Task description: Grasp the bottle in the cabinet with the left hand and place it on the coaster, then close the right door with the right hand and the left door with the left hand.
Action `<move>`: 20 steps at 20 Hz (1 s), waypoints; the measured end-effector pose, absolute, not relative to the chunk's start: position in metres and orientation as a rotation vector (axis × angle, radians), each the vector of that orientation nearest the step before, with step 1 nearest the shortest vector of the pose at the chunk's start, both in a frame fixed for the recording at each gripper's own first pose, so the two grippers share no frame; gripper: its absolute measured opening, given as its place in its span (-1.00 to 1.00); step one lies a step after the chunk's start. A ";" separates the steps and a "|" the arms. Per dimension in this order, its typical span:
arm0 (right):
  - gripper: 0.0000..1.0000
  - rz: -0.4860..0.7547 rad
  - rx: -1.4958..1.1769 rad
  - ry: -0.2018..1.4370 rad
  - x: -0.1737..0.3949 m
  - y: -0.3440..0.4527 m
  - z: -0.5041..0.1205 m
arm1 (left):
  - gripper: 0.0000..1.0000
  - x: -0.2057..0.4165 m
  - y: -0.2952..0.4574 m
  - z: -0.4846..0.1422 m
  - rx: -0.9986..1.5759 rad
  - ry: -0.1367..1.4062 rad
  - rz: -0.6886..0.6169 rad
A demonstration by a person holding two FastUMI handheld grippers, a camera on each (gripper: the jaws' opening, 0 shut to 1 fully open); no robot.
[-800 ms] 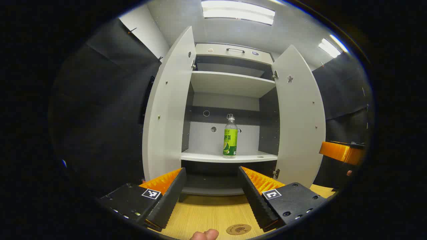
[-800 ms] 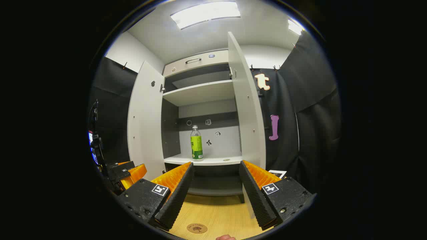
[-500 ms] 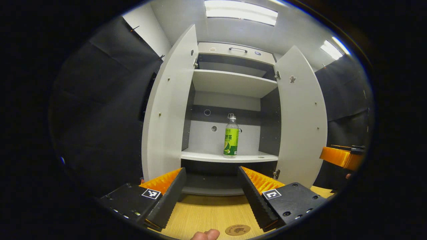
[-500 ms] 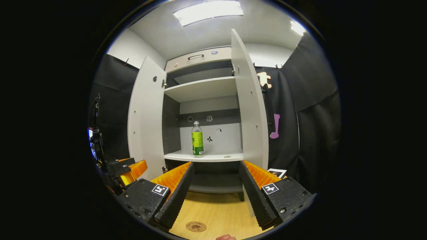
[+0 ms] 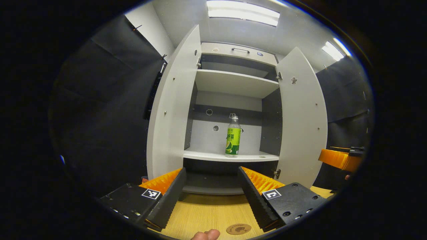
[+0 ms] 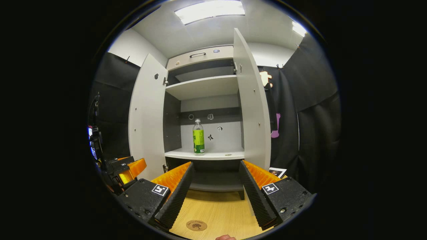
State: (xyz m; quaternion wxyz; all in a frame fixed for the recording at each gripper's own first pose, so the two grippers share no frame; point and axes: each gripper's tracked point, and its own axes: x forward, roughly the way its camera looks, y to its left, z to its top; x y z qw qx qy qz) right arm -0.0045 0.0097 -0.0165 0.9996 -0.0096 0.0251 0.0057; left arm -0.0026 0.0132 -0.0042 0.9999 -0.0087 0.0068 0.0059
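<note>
A clear bottle with a green label stands upright on the middle shelf of a white cabinet. Both doors hang open: the left door and the right door. A round brown coaster lies on the wooden table in front. My left gripper is open over the table, well short of the cabinet. My right gripper is open too, nothing between its fingers. In the right gripper view the left gripper shows at the left.
The wooden table runs up to the cabinet's foot. A higher shelf and a drawer with a handle sit above the bottle. Black cloth walls flank the cabinet. A fingertip shows at the bottom edge. A printed card lies by the right door.
Both views have shifted slightly: the cabinet and bottle sit a little higher and more centred in the right gripper view. Both grippers stay open; bottle and doors have not moved.
</note>
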 end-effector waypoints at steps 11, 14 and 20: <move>0.68 -0.001 -0.035 0.068 -0.004 0.003 -0.026 | 0.89 0.011 0.017 -0.007 -0.020 0.034 0.008; 0.68 -0.010 -0.035 0.076 -0.002 0.002 -0.029 | 0.89 0.033 0.005 0.004 -0.037 0.021 -0.062; 0.68 -0.029 -0.020 0.077 -0.006 0.001 -0.031 | 0.97 0.105 -0.025 0.029 -0.069 0.001 -0.204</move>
